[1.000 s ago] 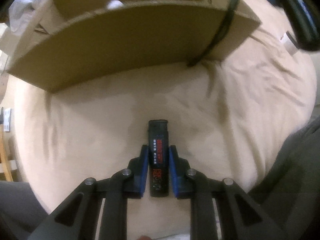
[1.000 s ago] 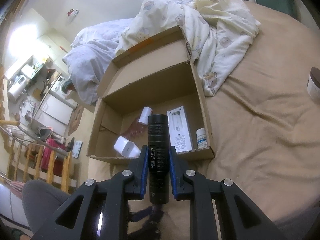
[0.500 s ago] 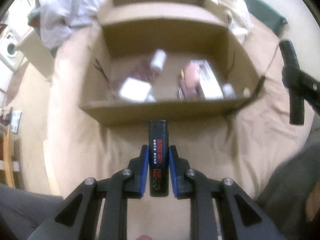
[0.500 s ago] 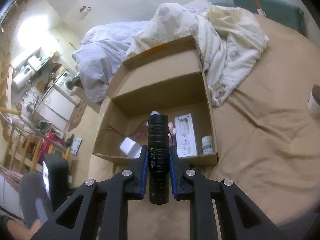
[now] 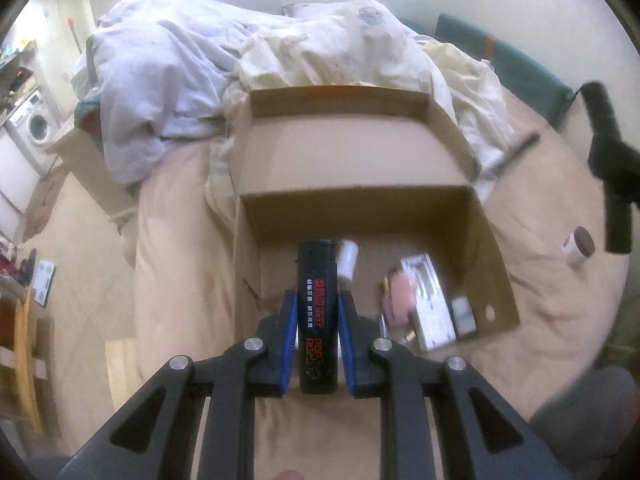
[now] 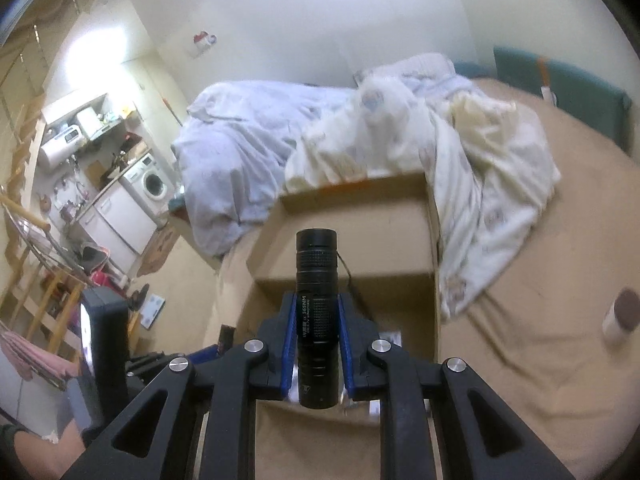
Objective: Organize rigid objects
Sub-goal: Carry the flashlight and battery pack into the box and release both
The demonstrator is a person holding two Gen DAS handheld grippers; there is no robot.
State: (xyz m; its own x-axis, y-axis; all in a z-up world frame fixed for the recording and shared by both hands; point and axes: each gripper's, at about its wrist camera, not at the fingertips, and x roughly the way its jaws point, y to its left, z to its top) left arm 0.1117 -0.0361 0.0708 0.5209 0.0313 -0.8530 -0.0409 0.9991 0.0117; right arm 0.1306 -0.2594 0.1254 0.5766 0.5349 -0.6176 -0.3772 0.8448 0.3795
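My left gripper [image 5: 318, 304] is shut on a black lighter [image 5: 317, 300] with red lettering, held above the near wall of an open cardboard box [image 5: 360, 168]. Inside the box lie a white cylinder [image 5: 347, 259], a pink item [image 5: 400, 292], a white flat package [image 5: 430, 300] and a small jar [image 5: 464, 312]. My right gripper [image 6: 318, 304] is shut on a black flashlight [image 6: 316, 300], raised over the same box [image 6: 360, 240]; the box's contents are mostly hidden behind it. The right gripper's dark body [image 5: 612, 168] shows at the left view's right edge.
The box sits on a tan bed sheet [image 5: 540, 300]. Crumpled white and cream bedding [image 5: 320, 52] lies behind it. A brown-lidded jar [image 5: 578, 244] stands on the sheet to the right. A washing machine [image 6: 152, 180] and shelves fill the room at left.
Both grippers have risen with their objects. The left view went from facing the box's outer wall to looking down into the box. The right view tilted up toward the bedding.
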